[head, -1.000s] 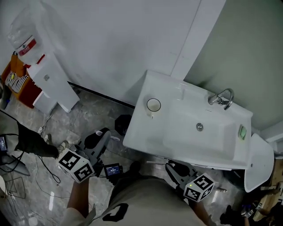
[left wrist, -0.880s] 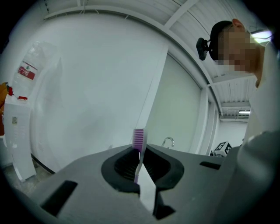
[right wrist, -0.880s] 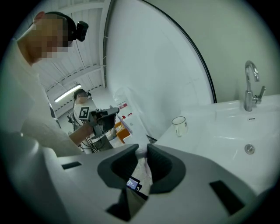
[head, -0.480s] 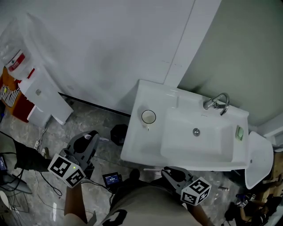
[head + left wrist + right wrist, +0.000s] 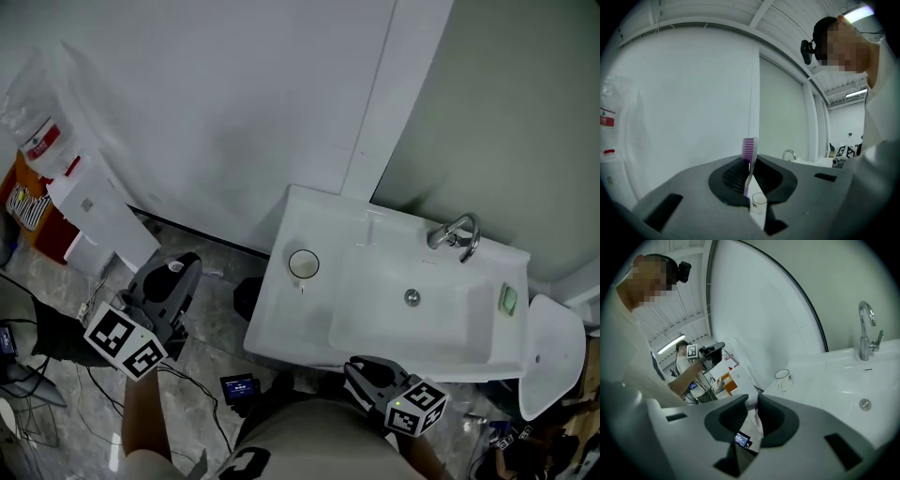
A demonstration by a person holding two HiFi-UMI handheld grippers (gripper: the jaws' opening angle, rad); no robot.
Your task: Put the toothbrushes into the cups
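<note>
- White wall panels and a grey marbled floor [image 5: 216, 314] are forming the background. A white sink [image 5: 279, 323] is standing against the wall, with a chrome faucet [image 5: 456, 232] at its rear edge.
- The left gripper [image 5: 183, 267] is being held out level over the floor, well apart from the sink's left side. Its jaws are clenching a toothbrush [image 5: 749, 165].
- This toothbrush is standing upright between the jaws, with its purple bristle head rising above them and its pale handle running down through the gap.
- Seen along the left jaws, a cup [image 5: 759, 200] is showing straight ahead and beyond them, low in the gap. The faucet is showing farther off, to the right of them.
- The cup, clear with a small dark mark on its side, is standing upright on the sink's flat ledge, beside the basin.
- The right gripper [image 5: 358, 368] is pointing slightly downward at the sink's near edge. Its jaws are standing close together, pinching a pale slender object [image 5: 753, 425] that is too blurred for its kind to be told.
- Ahead of the right jaws and a little to their right, the cup is standing well apart from them. The faucet and the drain [image 5: 865, 404] are lying farther right.
- Below the right jaws, a small device with a lit screen [image 5: 742, 440] is lying on the floor.
</note>
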